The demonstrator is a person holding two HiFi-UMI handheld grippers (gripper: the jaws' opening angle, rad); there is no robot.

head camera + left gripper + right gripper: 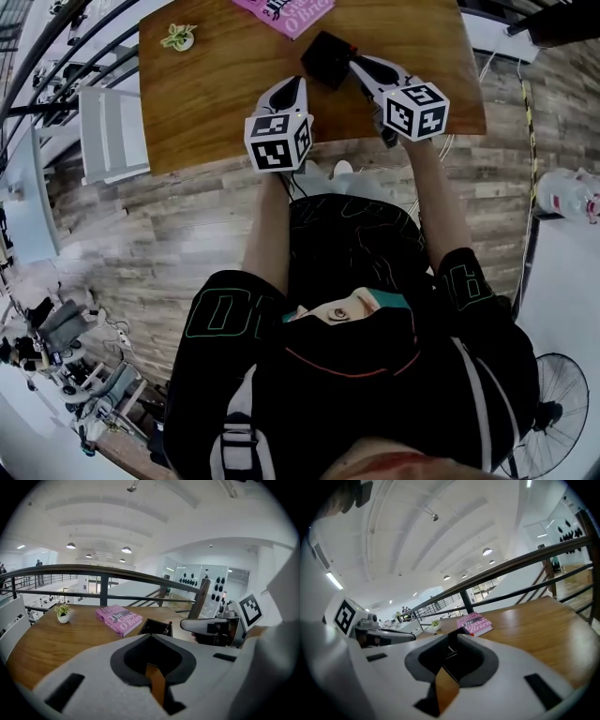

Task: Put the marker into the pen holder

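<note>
We read "The Giant O'Brien" on the pink book [119, 619], left of centre in the left gripper view. The marker [168, 626] stands, reddish end up, inside the black pen holder [326, 58] at the head view's top centre. Our right gripper [361, 67], tips just beside the pen holder, has its jaws parted and empty; the left gripper [289, 89], lower left of it, shows only a narrow empty slit between its jaws.

Behind the grey-white left gripper [296, 82] and right gripper [356, 62], the person wears a black short-sleeved top [375, 394]; green outlined figures [211, 314], perhaps numerals, mark both sleeves [234, 286].
</note>
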